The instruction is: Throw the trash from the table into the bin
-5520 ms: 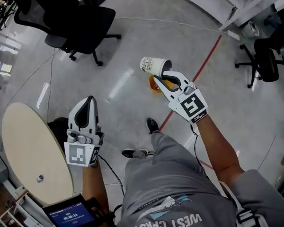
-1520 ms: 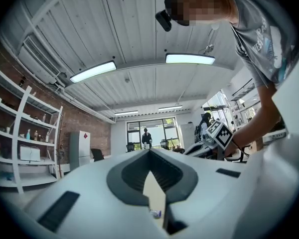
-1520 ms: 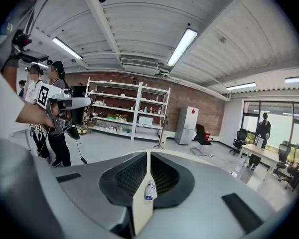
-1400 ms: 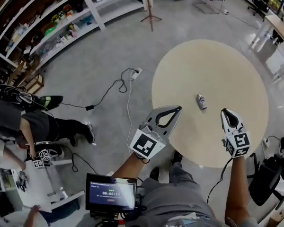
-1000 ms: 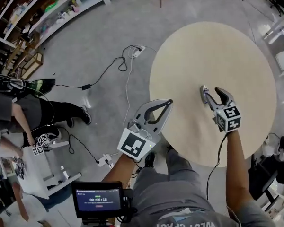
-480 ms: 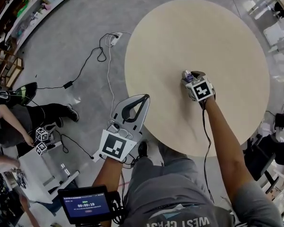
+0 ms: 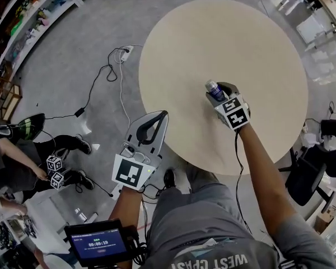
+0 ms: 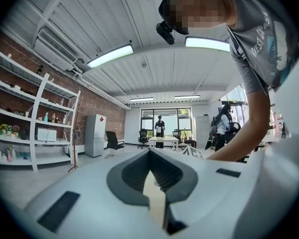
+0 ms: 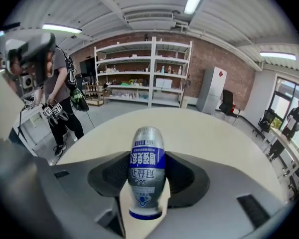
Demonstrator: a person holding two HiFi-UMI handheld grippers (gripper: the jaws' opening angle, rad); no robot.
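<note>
Right gripper (image 7: pixel 218 92), frame centre-right: jaws had just widened, sat clamped on bottle (image 7: pixel 213 87) above table (image 7: pixel 257 43). Left gripper (image 7: pixel 157 116): jaws together, empty. Pickup judged done; carry and drop outstanding. Bin not seen.

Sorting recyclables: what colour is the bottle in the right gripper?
The bottle is silver with a blue printed band; right gripper view shows it best.

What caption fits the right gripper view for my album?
The right gripper, jaws just widened, grips a small silver blue-labelled bottle at the round beige table.
</note>
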